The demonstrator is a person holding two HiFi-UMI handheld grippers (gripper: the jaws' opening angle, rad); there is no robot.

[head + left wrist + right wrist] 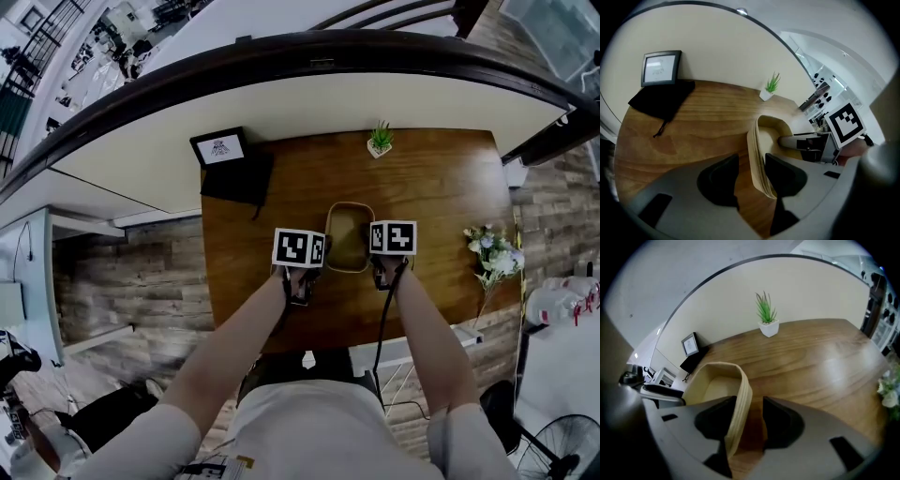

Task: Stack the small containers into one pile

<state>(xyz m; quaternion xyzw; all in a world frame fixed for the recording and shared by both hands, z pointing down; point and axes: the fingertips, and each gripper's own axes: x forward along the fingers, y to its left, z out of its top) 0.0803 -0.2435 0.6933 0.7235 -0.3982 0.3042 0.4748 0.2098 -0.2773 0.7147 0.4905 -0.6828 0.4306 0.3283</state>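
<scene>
A stack of nested beige containers (348, 236) stands on the wooden table (431, 187), between my two grippers. My left gripper (323, 253) straddles the stack's left wall (759, 154); the wall lies against the right pad with a gap to the left pad, so the jaws are open. My right gripper (373, 246) straddles the opposite wall (738, 408); that wall rests near the left pad and the right pad stands clear of it, jaws open. In the left gripper view the left gripper (751, 180) faces the right gripper (820, 140) across the stack. The right gripper (750, 423) looks along the stack (715, 380).
A small potted plant (380, 139) stands at the table's far edge. A framed sign (219, 148) on a black cloth (239, 180) occupies the far left corner. A bunch of flowers (492, 251) lies at the right edge. A curved wall runs behind the table.
</scene>
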